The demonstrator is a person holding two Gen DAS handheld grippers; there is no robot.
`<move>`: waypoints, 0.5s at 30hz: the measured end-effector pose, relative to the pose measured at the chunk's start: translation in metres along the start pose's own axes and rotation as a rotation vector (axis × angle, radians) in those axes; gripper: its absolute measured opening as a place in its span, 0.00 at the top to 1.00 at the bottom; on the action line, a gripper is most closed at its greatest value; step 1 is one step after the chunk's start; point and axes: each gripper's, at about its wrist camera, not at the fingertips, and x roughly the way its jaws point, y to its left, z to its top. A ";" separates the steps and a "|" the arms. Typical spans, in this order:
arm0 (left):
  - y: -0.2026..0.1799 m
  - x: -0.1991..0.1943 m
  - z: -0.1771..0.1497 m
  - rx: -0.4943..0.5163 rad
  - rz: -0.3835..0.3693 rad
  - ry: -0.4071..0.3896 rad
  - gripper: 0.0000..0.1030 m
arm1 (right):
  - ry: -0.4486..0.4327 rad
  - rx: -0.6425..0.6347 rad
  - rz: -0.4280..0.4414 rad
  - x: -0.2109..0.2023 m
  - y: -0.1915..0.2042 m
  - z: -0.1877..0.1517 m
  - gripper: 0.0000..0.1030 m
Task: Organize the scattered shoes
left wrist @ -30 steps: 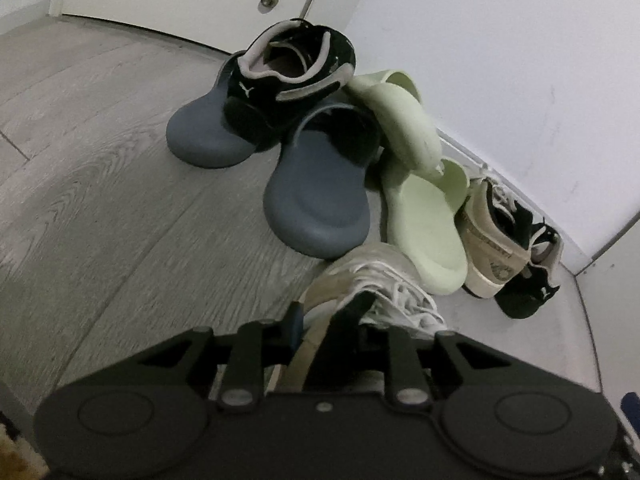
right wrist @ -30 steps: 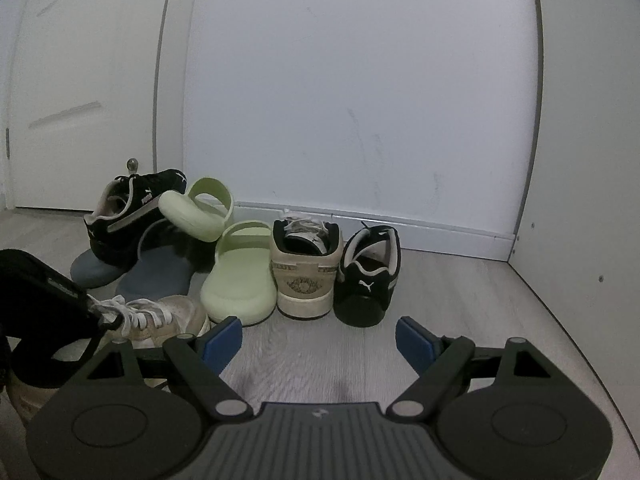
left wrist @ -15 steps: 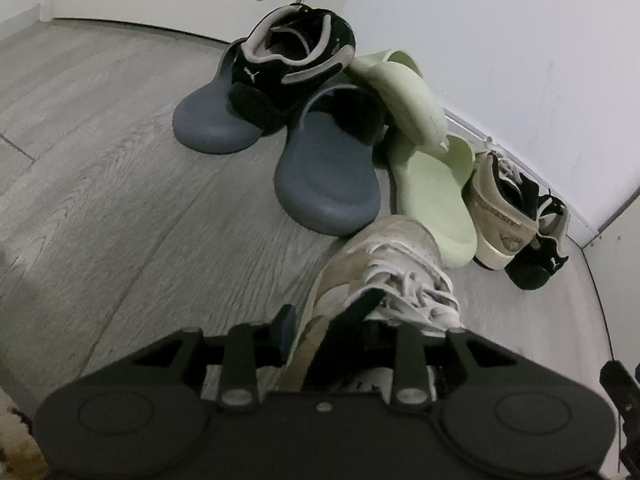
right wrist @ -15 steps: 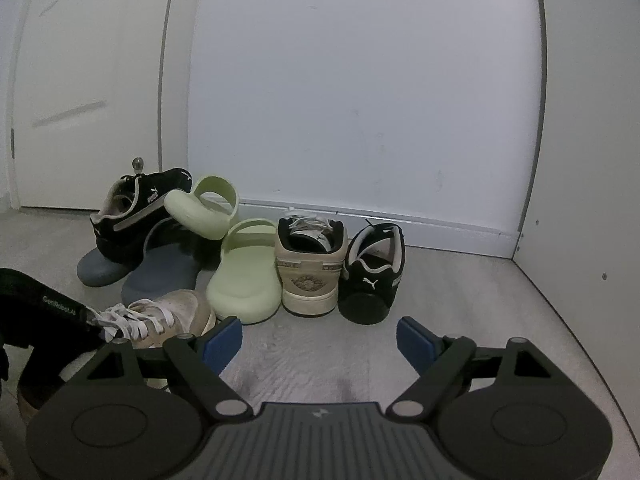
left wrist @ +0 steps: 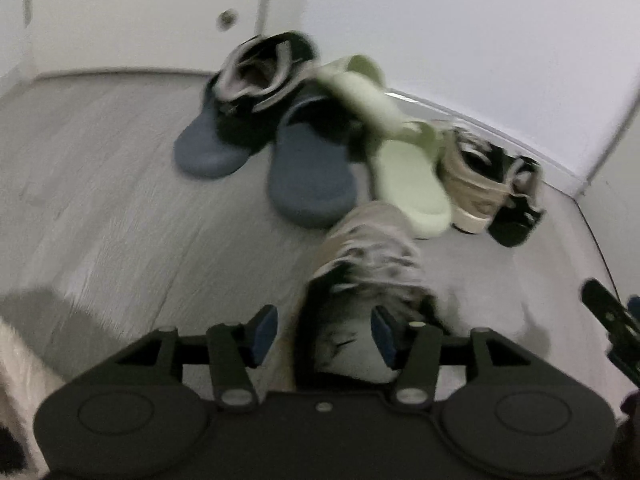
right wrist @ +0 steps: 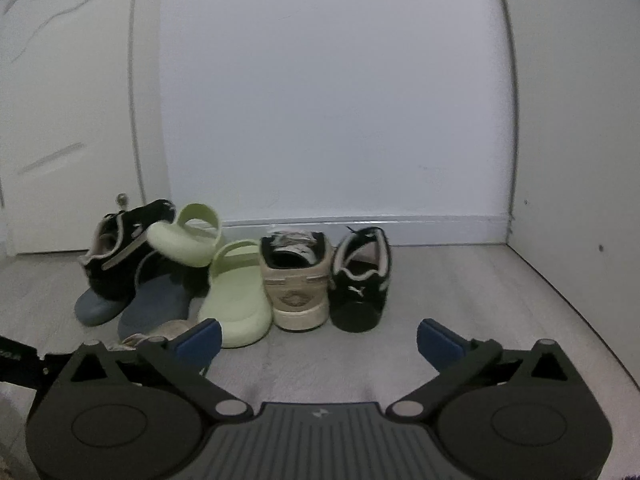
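- Black sneaker (right wrist: 120, 248) rests tilted on the blue clogs (left wrist: 312, 176), a green slide (right wrist: 184, 240) leaning on it; a nudge could topple them
- Left tool (left wrist: 324, 336), jaws apart, straddles the beige laced sneaker (left wrist: 368, 256) on the floor, ungripped; it may tip
- Right tool (right wrist: 318, 344) gapes wide, holding nothing

The whole left wrist view is motion-blurred, so whether the left gripper's pads (left wrist: 265, 334) touch the beige sneaker (left wrist: 370, 248) cannot be told. From the right wrist view, that sneaker (right wrist: 168, 330) is mostly hidden behind the right gripper's near left finger (right wrist: 198, 338).
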 end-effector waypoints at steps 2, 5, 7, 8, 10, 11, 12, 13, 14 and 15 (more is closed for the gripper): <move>-0.011 0.002 0.003 0.029 0.019 -0.003 0.32 | 0.006 0.030 -0.027 0.007 -0.010 0.000 0.00; -0.016 0.004 0.010 0.030 0.051 0.011 0.32 | 0.016 0.070 -0.062 0.017 -0.023 0.001 0.00; -0.020 -0.002 0.016 0.047 0.054 -0.012 0.33 | 0.027 0.119 -0.074 0.023 -0.032 0.001 0.00; -0.024 -0.009 0.021 0.056 0.070 -0.045 0.33 | 0.033 0.144 -0.080 0.026 -0.037 0.001 0.00; -0.029 -0.011 0.030 0.046 0.045 -0.074 0.33 | 0.039 0.186 -0.078 0.029 -0.045 0.001 0.00; -0.032 -0.011 0.035 0.042 0.027 -0.087 0.33 | 0.038 0.205 -0.077 0.031 -0.049 0.001 0.00; -0.039 -0.003 0.044 0.048 -0.031 -0.084 0.33 | 0.036 0.209 -0.077 0.033 -0.051 0.001 0.00; -0.048 0.008 0.052 0.059 -0.069 -0.084 0.34 | 0.034 0.208 -0.078 0.035 -0.053 0.001 0.00; -0.058 0.019 0.059 0.081 -0.083 -0.082 0.36 | 0.031 0.201 -0.084 0.039 -0.055 0.001 0.00; -0.063 0.025 0.063 0.088 -0.083 -0.079 0.44 | 0.029 0.202 -0.087 0.041 -0.057 0.002 0.00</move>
